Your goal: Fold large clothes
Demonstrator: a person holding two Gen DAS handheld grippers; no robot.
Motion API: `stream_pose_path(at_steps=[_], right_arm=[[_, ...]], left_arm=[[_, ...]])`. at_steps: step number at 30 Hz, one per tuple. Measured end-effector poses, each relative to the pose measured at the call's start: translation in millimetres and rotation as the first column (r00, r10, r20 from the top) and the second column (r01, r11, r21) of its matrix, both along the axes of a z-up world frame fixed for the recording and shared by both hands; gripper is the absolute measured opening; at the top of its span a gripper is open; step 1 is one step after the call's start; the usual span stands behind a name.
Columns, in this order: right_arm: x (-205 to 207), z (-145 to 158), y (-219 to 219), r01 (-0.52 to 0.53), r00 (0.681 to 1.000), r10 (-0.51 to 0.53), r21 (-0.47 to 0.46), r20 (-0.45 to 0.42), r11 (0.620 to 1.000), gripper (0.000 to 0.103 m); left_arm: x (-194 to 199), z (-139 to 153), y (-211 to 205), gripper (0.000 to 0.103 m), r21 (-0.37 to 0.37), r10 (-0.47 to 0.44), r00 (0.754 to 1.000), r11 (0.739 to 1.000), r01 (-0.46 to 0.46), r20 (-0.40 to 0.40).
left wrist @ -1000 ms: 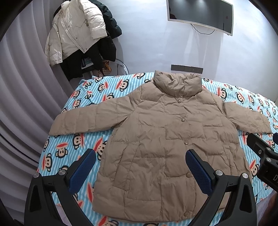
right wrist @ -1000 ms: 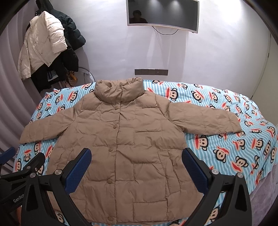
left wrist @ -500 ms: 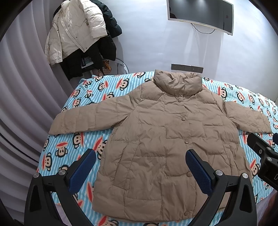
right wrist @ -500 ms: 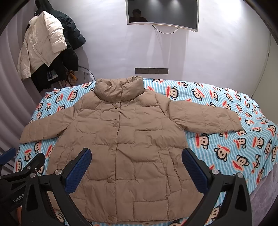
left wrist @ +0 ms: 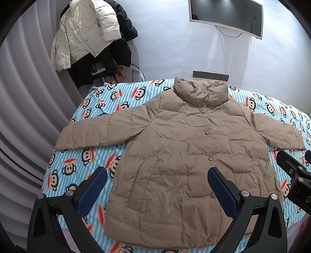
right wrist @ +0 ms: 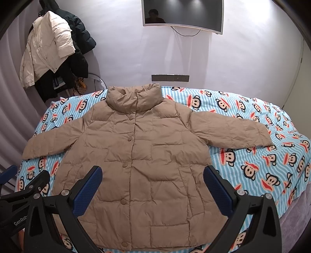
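A tan puffer jacket (left wrist: 180, 155) lies flat and buttoned on the bed, collar toward the wall, both sleeves spread out sideways; it also shows in the right wrist view (right wrist: 136, 155). My left gripper (left wrist: 157, 188) hovers open and empty above the jacket's lower hem, touching nothing. My right gripper (right wrist: 152, 186) is open and empty above the hem too. The right gripper's body shows at the right edge of the left wrist view (left wrist: 295, 175). The left gripper's body shows at the lower left of the right wrist view (right wrist: 23, 190).
The bed has a blue striped monkey-print sheet (right wrist: 262, 165). Coats hang on a rack (left wrist: 91, 42) at the back left by a grey curtain (left wrist: 25, 97). A screen (right wrist: 182, 13) is mounted on the wall above the bed.
Both grippers have drifted very slightly; the jacket lies as before and both grippers stay open.
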State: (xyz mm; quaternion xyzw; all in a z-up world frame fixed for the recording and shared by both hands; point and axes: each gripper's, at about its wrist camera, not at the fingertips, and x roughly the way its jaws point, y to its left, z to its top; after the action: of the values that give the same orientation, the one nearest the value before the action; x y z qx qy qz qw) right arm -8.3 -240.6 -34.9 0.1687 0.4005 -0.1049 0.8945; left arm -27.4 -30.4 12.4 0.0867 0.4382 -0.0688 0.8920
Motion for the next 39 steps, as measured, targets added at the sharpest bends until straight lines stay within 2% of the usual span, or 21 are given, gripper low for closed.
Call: stream_pose_path(at_steps=[9,16,19,25,29,31,34,39], right_arm=[[7,-6,1,-0.014,1.0,0.014,0.006,-0.018,1.0,0.103],[19,-19,3,-0.026,0.998,0.029,0.049,-0.052,0.998,0.103],[27,-29,6,-0.033,0.997,0.039,0.081,-0.067,0.996,0.103],[53,-58,26,-0.102,0.984,0.128,0.193,-0.124,0.976,0.103],[74,-78,55,-0.167,0.965,0.215,0.279,-0.148,0.946,0.103],[87,-84,74,-0.207,0.95,0.262,0.282,-0.172,0.937,0.103],[104,-89,101,-0.251,0.93,0.309,0.274,-0.196,0.928,0.103],[133,-101,138,-0.287,0.905,0.355,0.279,-0.233,0.916,0.103]], left_arm=[[4,-8,4,0.103,0.001,0.003,1.0,1.0,-0.003,-0.012],[18,-23,8,0.103,-0.002,0.007,0.998,1.0,-0.007,-0.07],[27,-33,14,0.103,-0.029,0.003,0.994,1.0,-0.006,-0.111],[55,-64,49,0.103,-0.146,0.021,0.979,0.988,-0.052,-0.204],[84,-93,91,0.103,-0.199,0.07,0.969,0.973,-0.119,-0.237],[98,-107,114,0.103,-0.233,0.097,0.961,0.959,-0.159,-0.257],[126,-134,161,0.103,-0.285,0.161,0.943,0.926,-0.247,-0.292],[168,-168,224,0.103,-0.334,0.241,0.927,0.881,-0.333,-0.288]])
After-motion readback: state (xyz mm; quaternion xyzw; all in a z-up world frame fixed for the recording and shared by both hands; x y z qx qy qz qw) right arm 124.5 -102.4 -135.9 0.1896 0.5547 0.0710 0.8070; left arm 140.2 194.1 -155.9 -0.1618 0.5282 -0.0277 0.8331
